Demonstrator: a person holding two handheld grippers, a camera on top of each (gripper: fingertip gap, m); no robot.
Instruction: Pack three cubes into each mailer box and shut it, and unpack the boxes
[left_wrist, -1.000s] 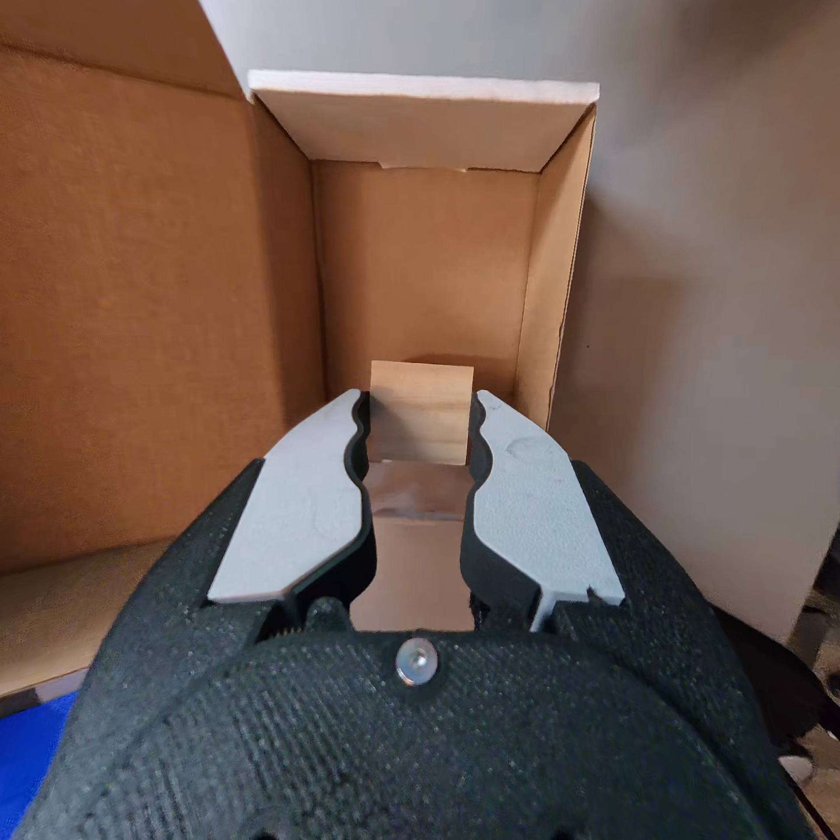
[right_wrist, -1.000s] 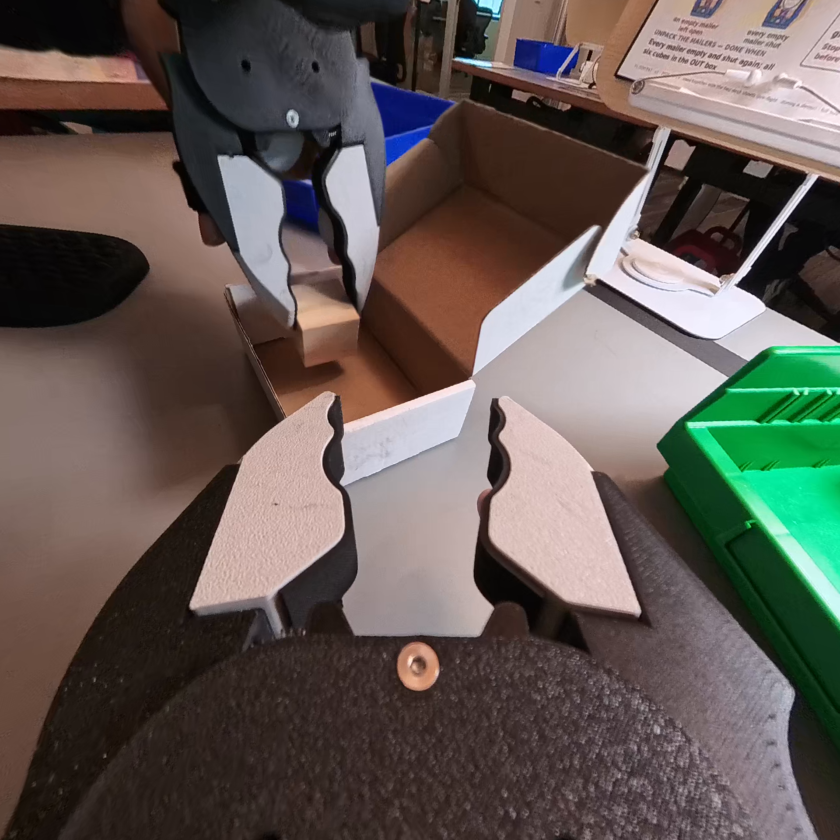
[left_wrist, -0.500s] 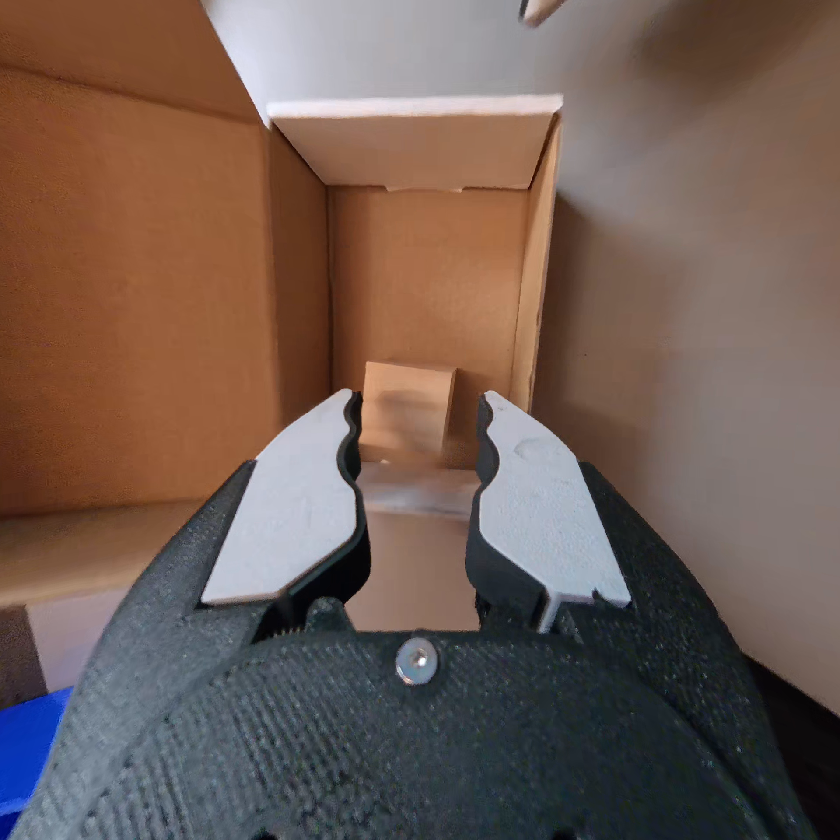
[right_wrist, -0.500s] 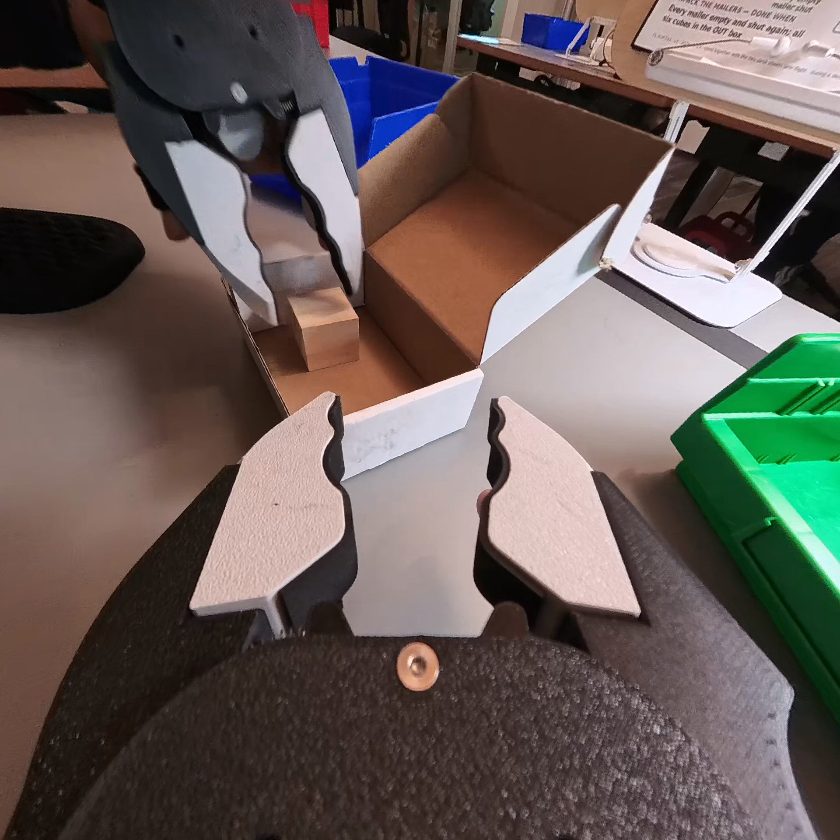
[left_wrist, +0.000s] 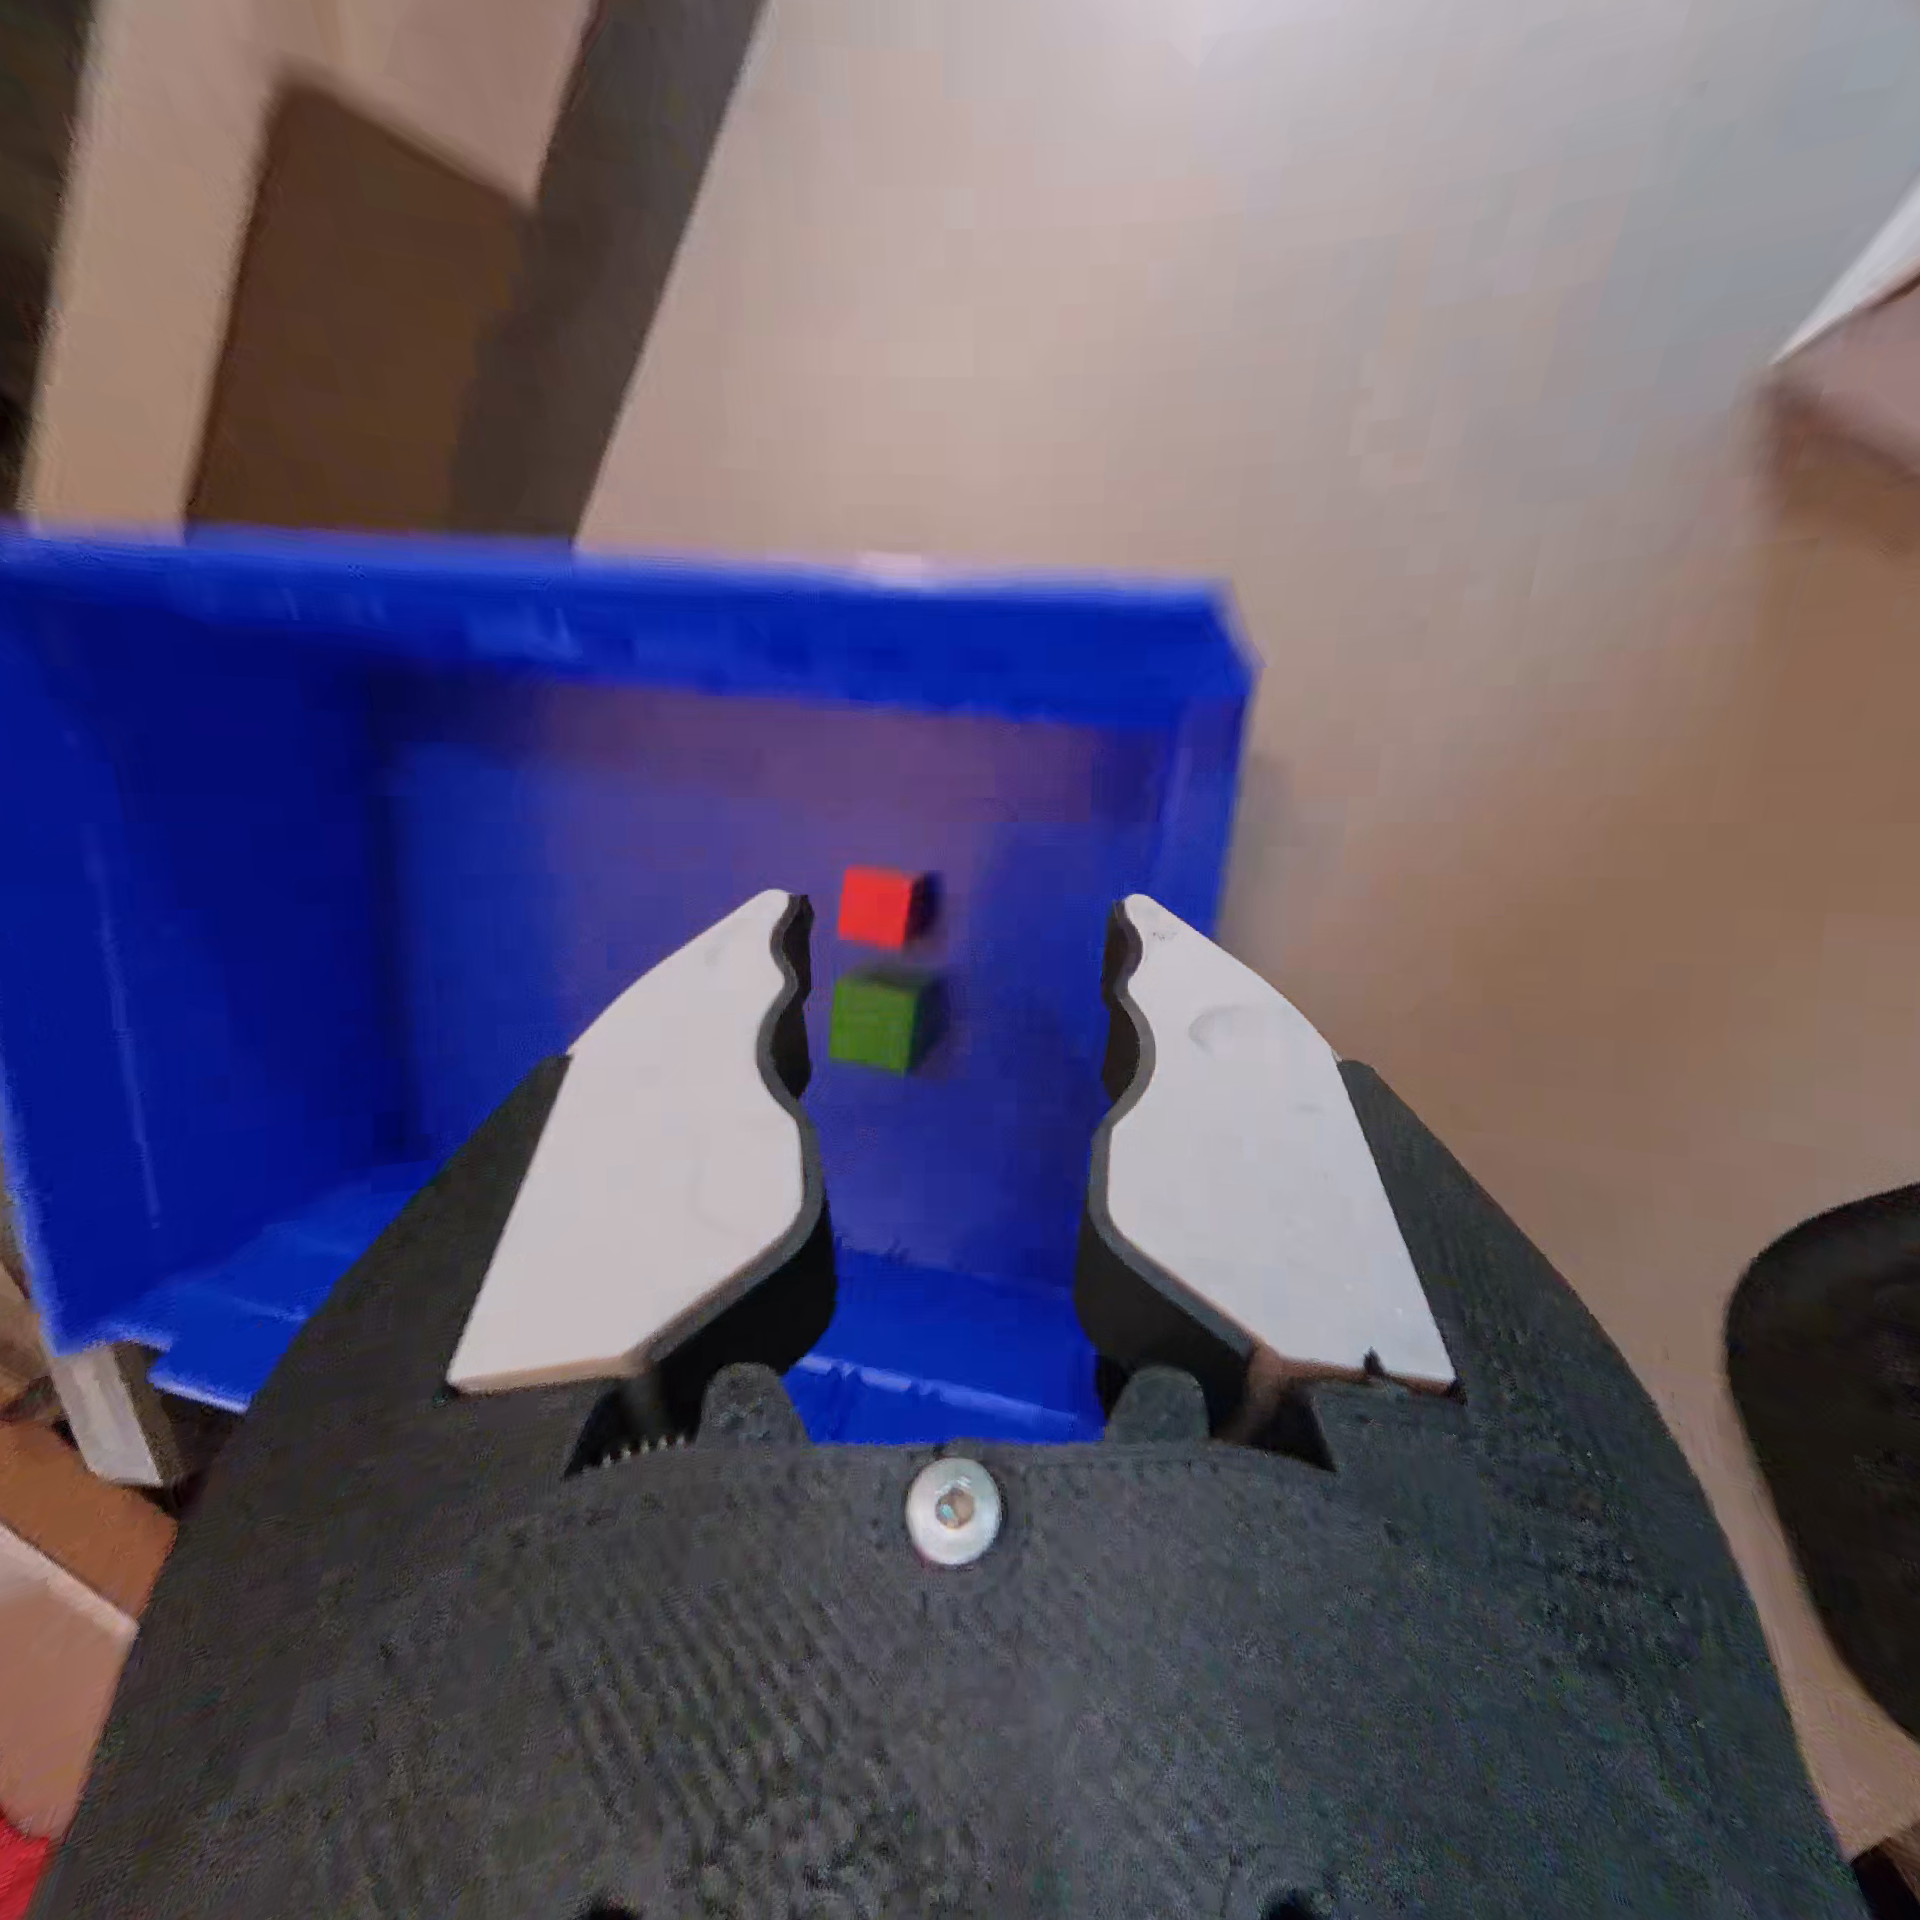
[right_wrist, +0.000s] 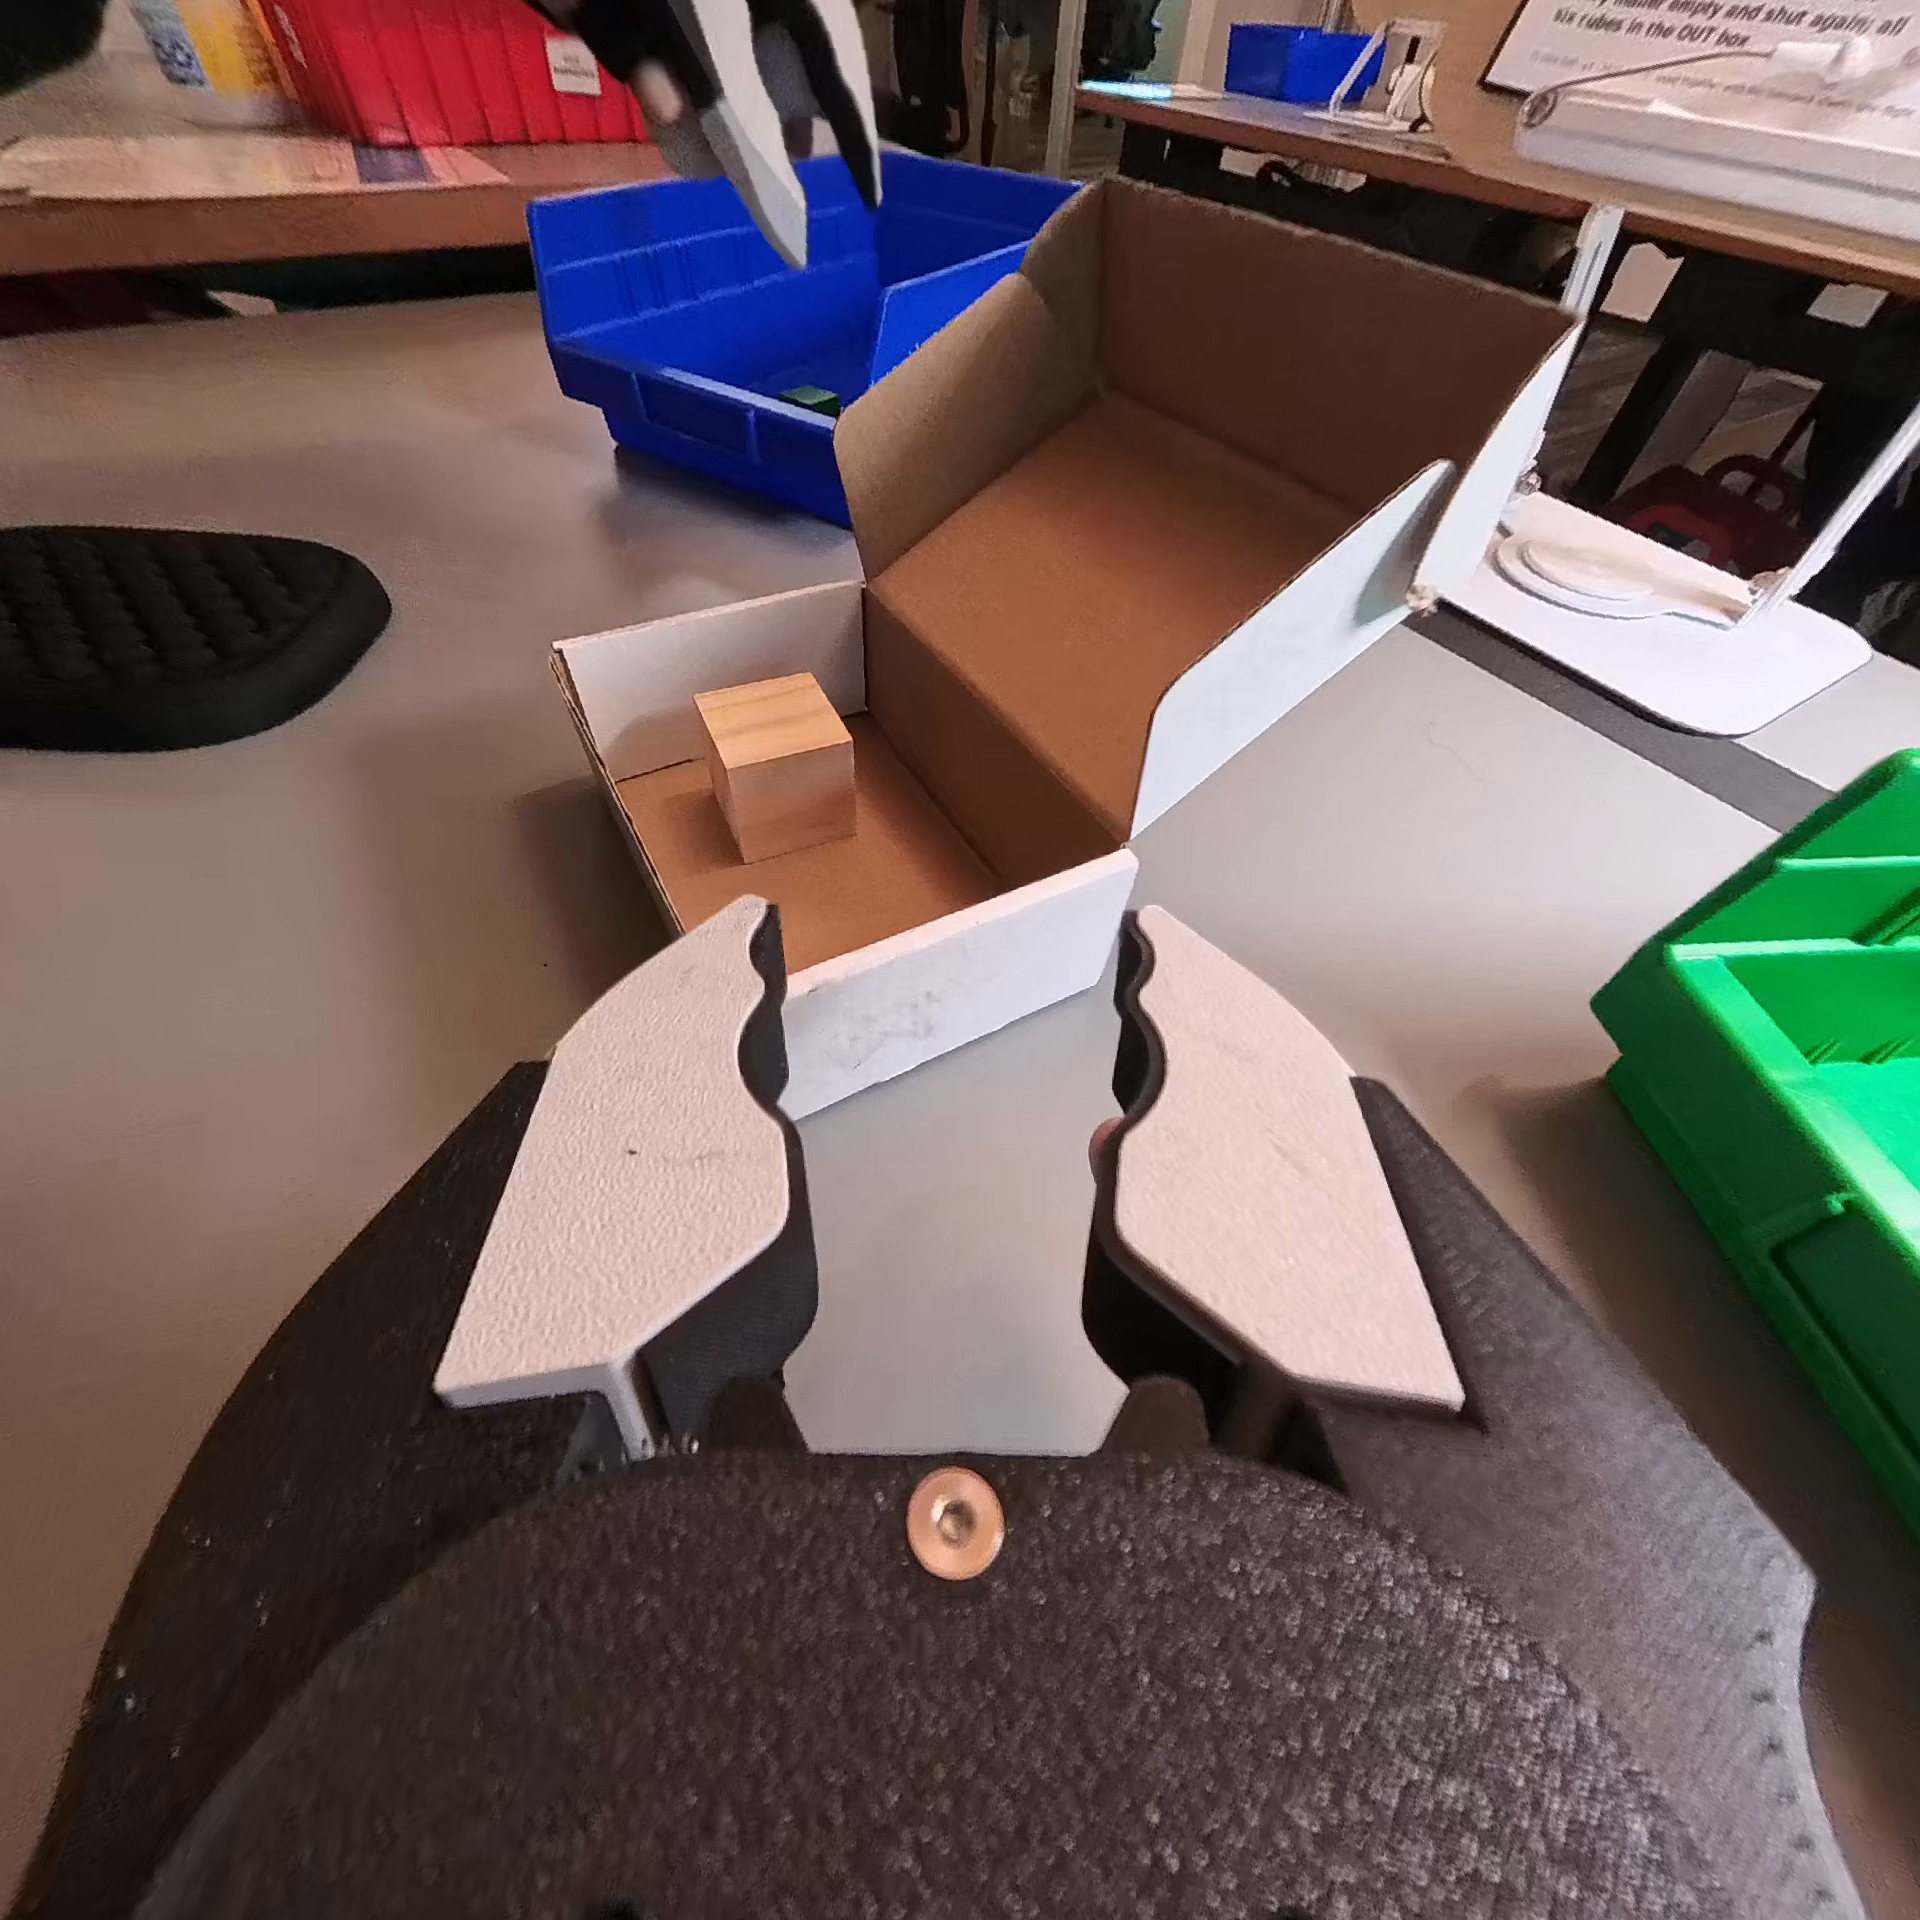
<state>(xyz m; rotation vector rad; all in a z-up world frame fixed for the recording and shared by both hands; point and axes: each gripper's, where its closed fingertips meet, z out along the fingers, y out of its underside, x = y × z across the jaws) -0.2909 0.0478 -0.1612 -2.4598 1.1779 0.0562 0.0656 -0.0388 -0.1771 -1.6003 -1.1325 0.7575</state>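
Observation:
An open white mailer box (right_wrist: 956, 987) with a brown inside lies on the grey table. One plain wooden cube (right_wrist: 777, 764) stands in its left end. My left gripper (left_wrist: 956, 925) is open and empty above the blue bin (left_wrist: 260, 935), which holds a red cube (left_wrist: 878, 906) and a green cube (left_wrist: 871, 1020). The left gripper also shows in the right wrist view (right_wrist: 800, 145), over the blue bin (right_wrist: 717, 343). My right gripper (right_wrist: 945, 935) is open and empty, low over the table just in front of the box's near wall.
A green bin (right_wrist: 1787, 1060) stands at the right. A black pad (right_wrist: 156, 634) lies at the left. A white stand base (right_wrist: 1662, 644) sits behind the box. The box's lid (right_wrist: 1299, 312) stands up at the back. Other tables lie beyond. There is about 40 cm between the tips of the two grippers.
My left gripper let go of the wooden cube in the box, lifted out and moved over to the blue bin. The right gripper has hardly moved.

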